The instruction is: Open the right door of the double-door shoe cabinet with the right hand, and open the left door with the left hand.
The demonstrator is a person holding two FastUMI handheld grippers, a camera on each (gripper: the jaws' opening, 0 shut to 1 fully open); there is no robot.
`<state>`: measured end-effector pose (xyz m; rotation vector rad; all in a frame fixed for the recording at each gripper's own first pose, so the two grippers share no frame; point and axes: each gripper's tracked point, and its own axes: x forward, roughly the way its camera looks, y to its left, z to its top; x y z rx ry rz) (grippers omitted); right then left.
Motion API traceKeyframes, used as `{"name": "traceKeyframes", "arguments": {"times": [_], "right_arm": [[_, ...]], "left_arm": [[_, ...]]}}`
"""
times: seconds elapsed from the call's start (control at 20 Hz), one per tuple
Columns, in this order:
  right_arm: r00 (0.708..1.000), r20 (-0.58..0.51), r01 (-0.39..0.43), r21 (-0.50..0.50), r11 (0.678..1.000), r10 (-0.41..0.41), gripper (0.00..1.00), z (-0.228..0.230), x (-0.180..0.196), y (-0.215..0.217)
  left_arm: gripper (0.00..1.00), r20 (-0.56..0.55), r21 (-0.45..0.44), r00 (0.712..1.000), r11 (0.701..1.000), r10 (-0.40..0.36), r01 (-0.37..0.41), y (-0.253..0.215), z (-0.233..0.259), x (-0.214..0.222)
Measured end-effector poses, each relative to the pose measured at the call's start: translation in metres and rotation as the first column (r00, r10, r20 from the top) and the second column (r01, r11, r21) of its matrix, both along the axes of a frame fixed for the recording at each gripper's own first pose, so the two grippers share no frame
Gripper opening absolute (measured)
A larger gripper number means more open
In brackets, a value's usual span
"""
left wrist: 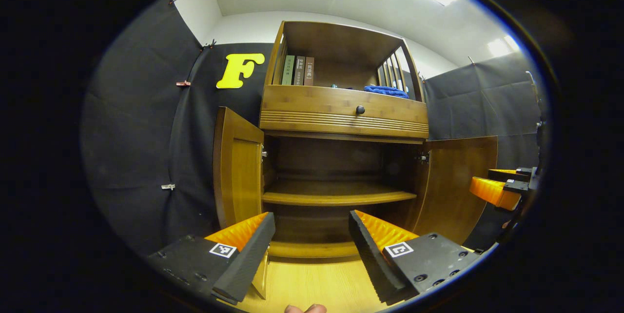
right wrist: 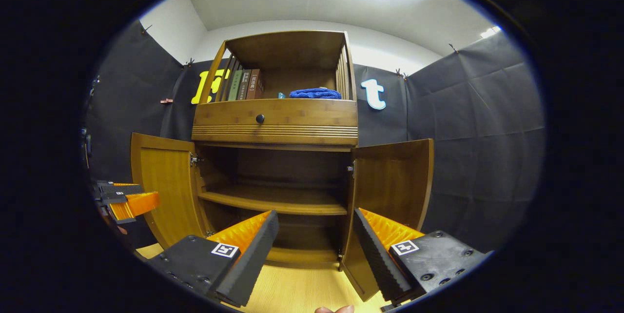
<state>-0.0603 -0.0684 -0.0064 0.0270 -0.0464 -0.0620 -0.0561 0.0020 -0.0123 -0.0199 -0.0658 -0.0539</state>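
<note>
While both doors of the shoe cabinet (right wrist: 275,157) stand swung outward, the left gripper (left wrist: 312,240) hangs in front of the opening with its jaws spread wide and nothing between them. In the left gripper view the left door (left wrist: 239,166) is seen nearly edge-on at the cabinet's left side, and the right door (left wrist: 458,181) is folded out at the right, with the other gripper's orange finger just beside its outer edge. The right gripper (right wrist: 316,242) is also wide open and empty; in the right gripper view its right finger lies in front of the right door's (right wrist: 395,181) lower edge, though contact cannot be told. The left door (right wrist: 163,186) there shows its inner face. Inside is one bare inner shelf (right wrist: 278,201). Above the doors sits a drawer (right wrist: 275,118) with a dark knob (right wrist: 260,118). The open top compartment holds upright books (right wrist: 246,85) on the left and a folded blue cloth (right wrist: 314,93) on the right. The cabinet stands on a pale wooden floor (right wrist: 302,288).
</note>
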Motion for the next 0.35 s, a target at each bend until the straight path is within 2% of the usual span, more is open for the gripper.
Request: {"name": "traceKeyframes", "arguments": {"times": [0.05,0.35], "right_arm": [[1.000,-0.001,-0.001,-0.002,1.000,0.001,0.98,0.0001,0.0004,0.0007],[1.000,0.005,0.005,-0.009,1.000,-0.005,0.97,0.0005,0.0023,0.0020]], "left_arm": [[0.94,-0.002,0.000,1.000,1.000,0.000,0.000,0.0003,-0.0003,0.0007],[0.94,-0.005,0.002,1.000,1.000,-0.004,0.004,0.0001,0.0004,0.0027]]}}
